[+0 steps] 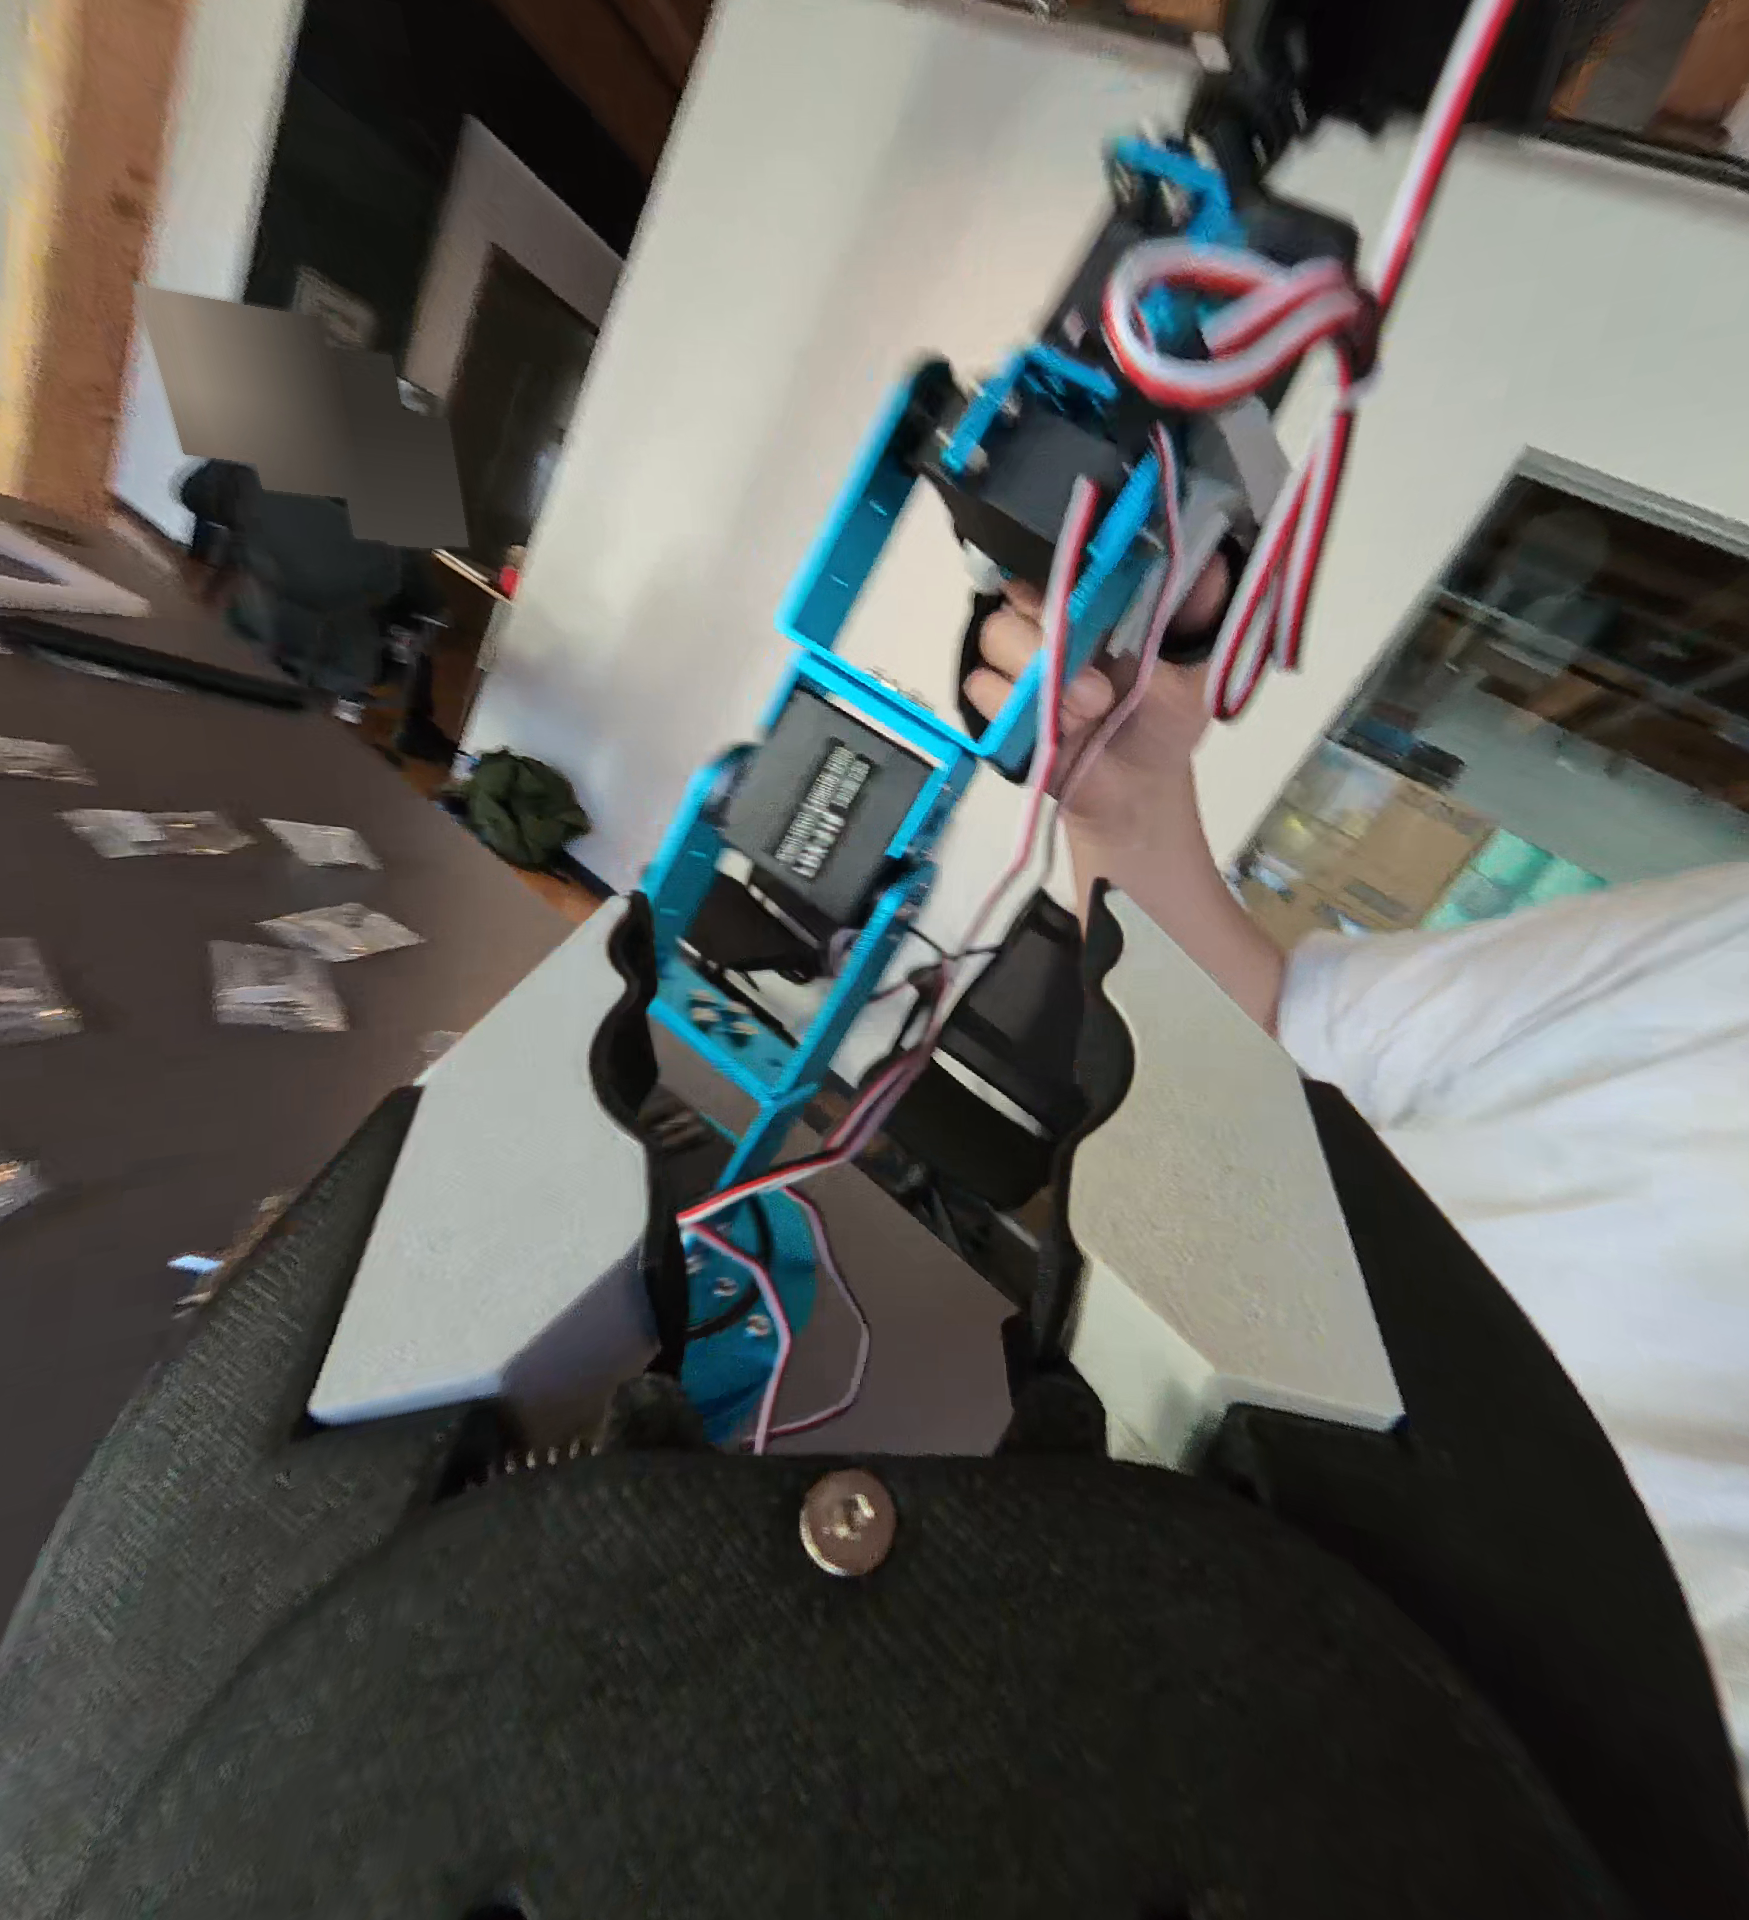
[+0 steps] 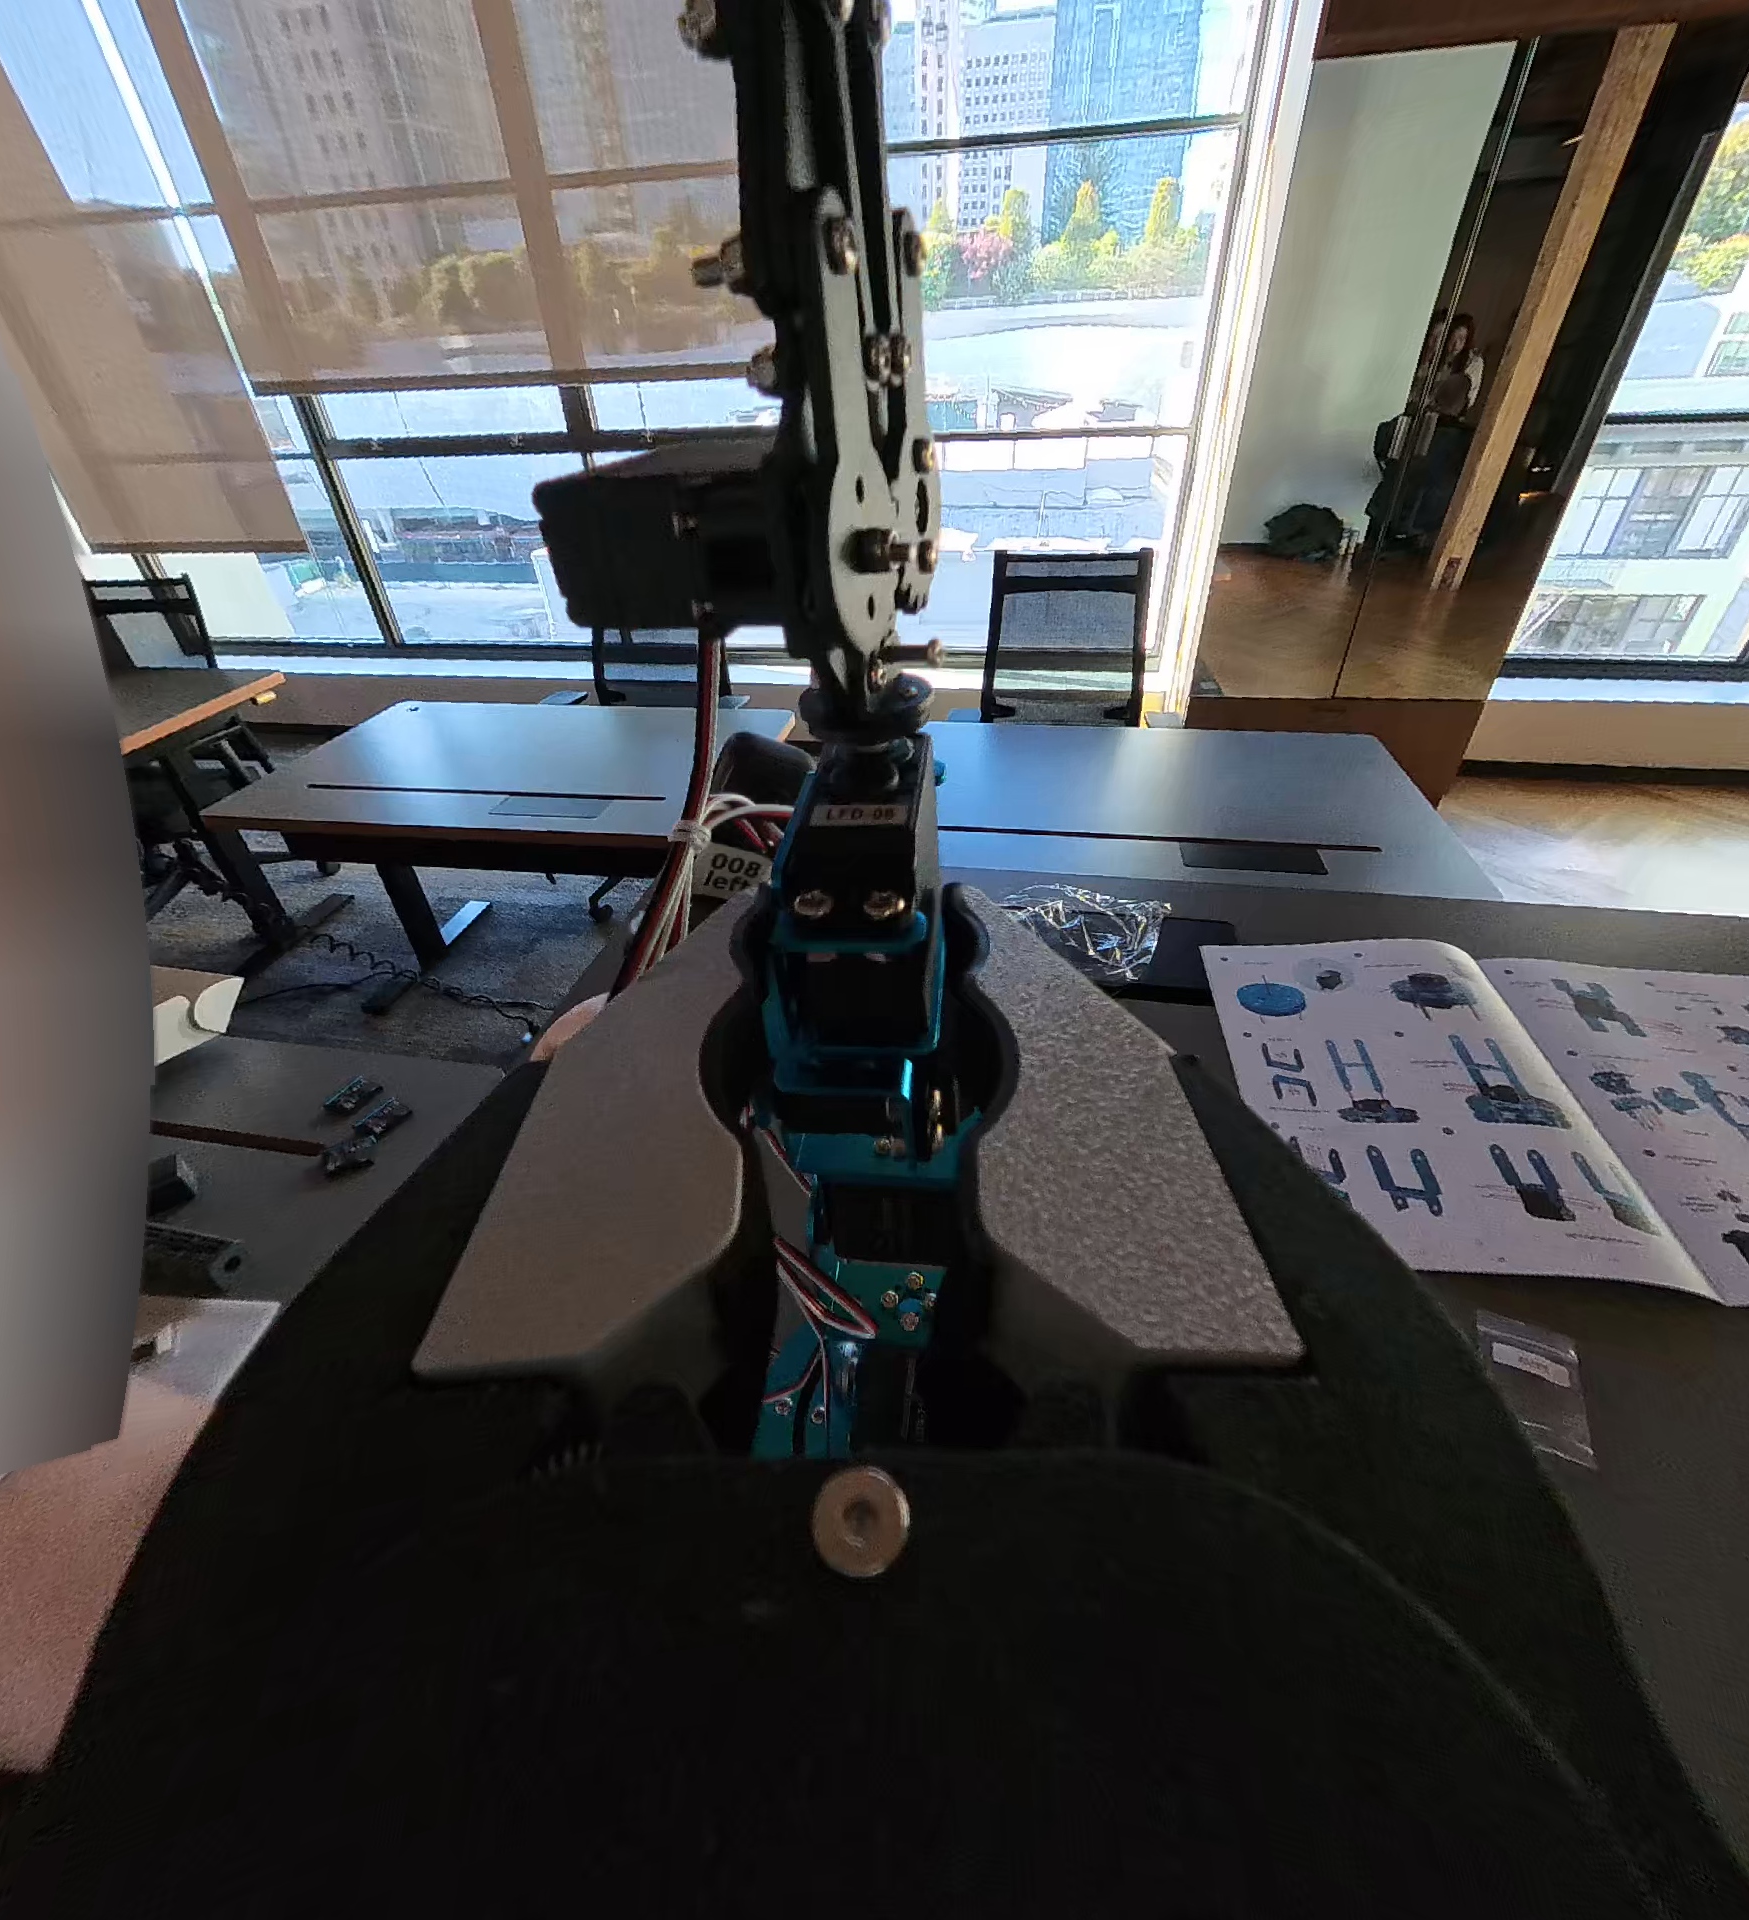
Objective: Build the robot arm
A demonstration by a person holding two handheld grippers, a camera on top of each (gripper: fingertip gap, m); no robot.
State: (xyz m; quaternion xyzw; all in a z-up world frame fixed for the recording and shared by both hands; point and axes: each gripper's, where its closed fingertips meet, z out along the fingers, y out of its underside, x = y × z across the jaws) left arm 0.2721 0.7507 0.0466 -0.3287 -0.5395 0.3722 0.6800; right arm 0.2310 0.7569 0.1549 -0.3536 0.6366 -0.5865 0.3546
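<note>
between the left claw [image 1: 865, 997] fingers, centre of frame, sits the base end of a blue robot arm kit [image 1: 828, 727]; fingers wide apart, only the left one near the bracket, so i judge it released, not gripping. right claw [image 2: 854, 1039] is clamped on the kit's blue servo bracket [image 2: 849, 997], mid-frame, kit held up off the table [image 2: 1680, 1455]. a bare hand [image 1: 1109, 727] shows behind the upper joint. probably stiff metal but jointed, so it may flop; loose servo wires [image 1: 1265, 540] snag easily. best grabbed on flat brackets, not wires. open manual [image 2: 1524, 1101] lies at right.
</note>
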